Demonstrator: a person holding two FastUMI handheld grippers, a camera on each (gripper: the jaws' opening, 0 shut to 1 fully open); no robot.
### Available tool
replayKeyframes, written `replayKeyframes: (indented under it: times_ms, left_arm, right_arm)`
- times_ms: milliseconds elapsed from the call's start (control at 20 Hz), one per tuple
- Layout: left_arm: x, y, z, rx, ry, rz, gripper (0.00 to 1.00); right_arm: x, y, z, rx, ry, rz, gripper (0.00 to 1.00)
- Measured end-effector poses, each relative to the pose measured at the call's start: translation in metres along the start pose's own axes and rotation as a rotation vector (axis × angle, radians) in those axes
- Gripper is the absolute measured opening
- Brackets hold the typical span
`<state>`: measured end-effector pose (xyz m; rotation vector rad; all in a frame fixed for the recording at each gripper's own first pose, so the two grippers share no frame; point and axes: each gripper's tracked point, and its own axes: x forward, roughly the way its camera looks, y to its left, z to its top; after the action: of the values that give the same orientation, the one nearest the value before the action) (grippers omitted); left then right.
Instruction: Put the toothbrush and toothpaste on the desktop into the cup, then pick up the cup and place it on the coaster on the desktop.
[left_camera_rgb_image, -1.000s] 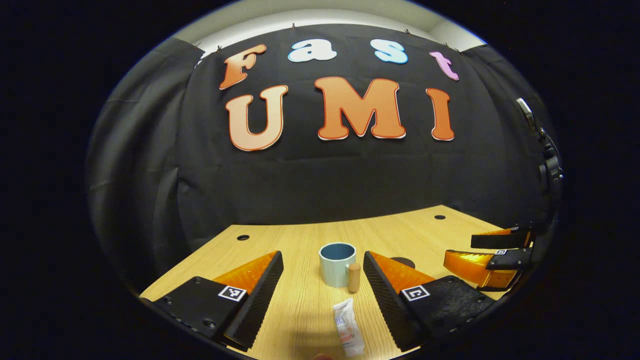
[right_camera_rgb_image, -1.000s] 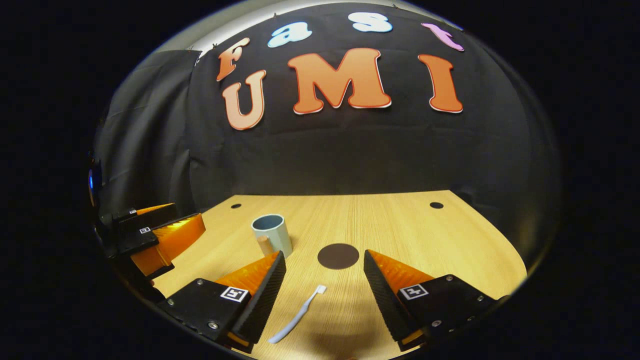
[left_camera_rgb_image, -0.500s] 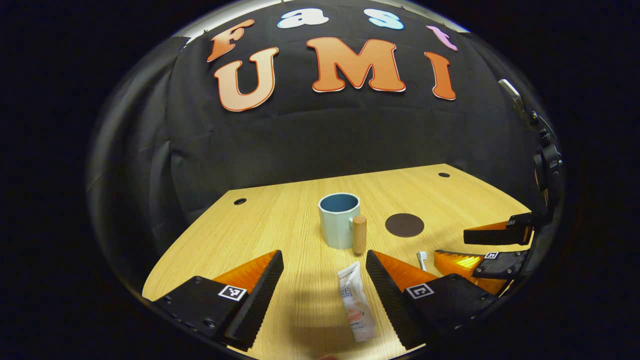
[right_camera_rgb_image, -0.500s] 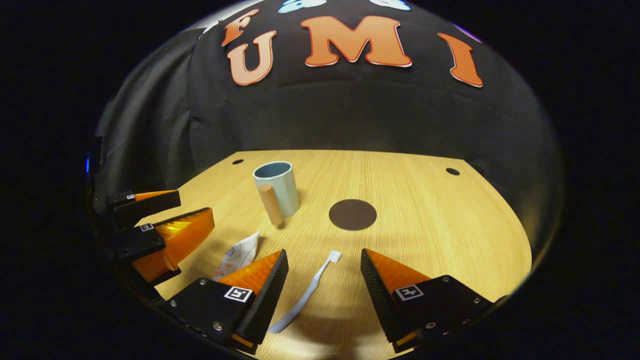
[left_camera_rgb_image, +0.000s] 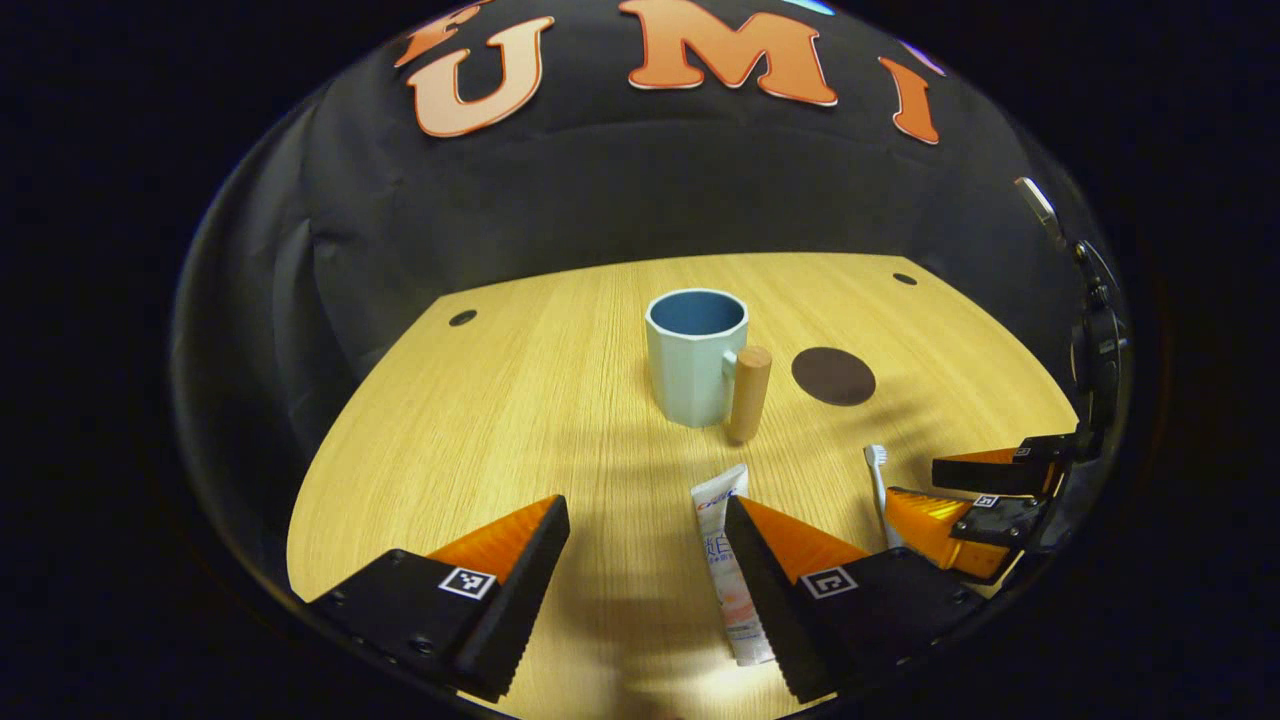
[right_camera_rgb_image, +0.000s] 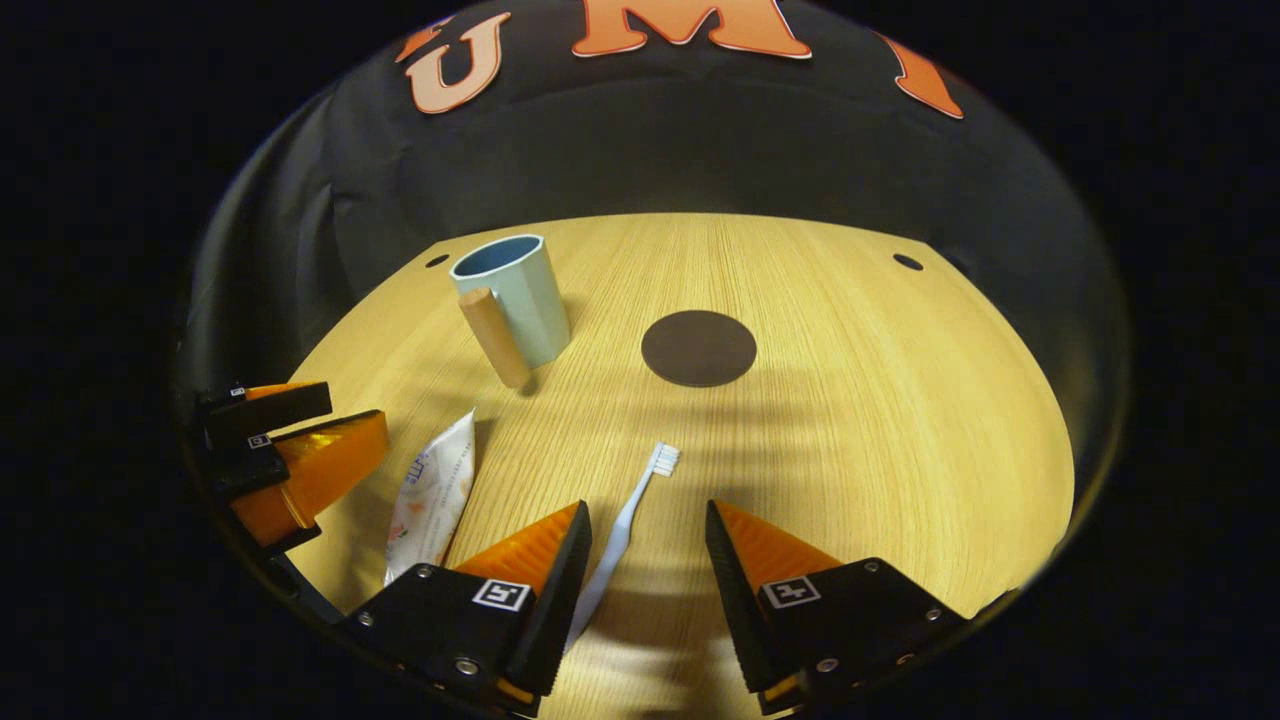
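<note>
A pale blue cup (left_camera_rgb_image: 690, 360) with a wooden handle (left_camera_rgb_image: 748, 393) stands upright mid-table, and a dark round coaster (left_camera_rgb_image: 833, 376) lies to its right. A white toothpaste tube (left_camera_rgb_image: 722, 545) lies flat against the inner side of my left gripper's right finger. My left gripper (left_camera_rgb_image: 645, 510) hovers open over the tube. In the right gripper view a white toothbrush (right_camera_rgb_image: 628, 515) lies between the fingers of my open right gripper (right_camera_rgb_image: 646, 512), nearer its left finger, with the bristles pointing away. The cup (right_camera_rgb_image: 520, 295), coaster (right_camera_rgb_image: 698, 347) and tube (right_camera_rgb_image: 432, 495) show there too.
The wooden table (left_camera_rgb_image: 480, 420) has small dark holes (left_camera_rgb_image: 462, 318) near its far corners. Black cloth walls close it in behind. The right gripper (left_camera_rgb_image: 912, 480) shows at the right of the left gripper view, and the left gripper (right_camera_rgb_image: 355, 410) at the left of the right gripper view.
Both grippers have tipped down and come closer to the table. The tube now lies beside my left gripper's right finger. The right gripper's fingers have narrowed a little around the toothbrush.
</note>
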<state>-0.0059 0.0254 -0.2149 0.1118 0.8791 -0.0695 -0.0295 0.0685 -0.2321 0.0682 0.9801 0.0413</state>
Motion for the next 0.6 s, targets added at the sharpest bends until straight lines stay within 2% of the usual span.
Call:
replayKeyframes:
  times_ms: [100, 250, 350, 400, 450, 600]
  left_arm:
    - [0.001, -0.007, -0.002, 0.008, 0.051, -0.033, 0.9]
    - [0.006, -0.021, -0.019, -0.001, 0.173, -0.068, 0.9]
    - [0.014, -0.028, -0.028, -0.017, 0.24, -0.077, 0.8]
    - [0.013, -0.032, -0.033, -0.034, 0.285, -0.09, 0.82]
    - [0.012, -0.034, -0.035, -0.053, 0.314, -0.1, 0.71]
    - [0.017, -0.044, -0.041, -0.073, 0.373, -0.114, 0.71]
  right_arm:
    - [0.003, 0.004, -0.003, -0.005, 0.04, 0.01, 0.66]
    - [0.007, 0.008, -0.012, 0.009, 0.111, 0.004, 0.63]
    - [0.008, 0.007, -0.013, 0.019, 0.137, -0.005, 0.59]
    - [0.008, 0.01, -0.012, 0.025, 0.146, 0.001, 0.59]
    - [0.008, 0.011, -0.014, 0.02, 0.159, 0.007, 0.53]
    - [0.01, 0.008, -0.01, -0.034, 0.163, -0.02, 0.38]
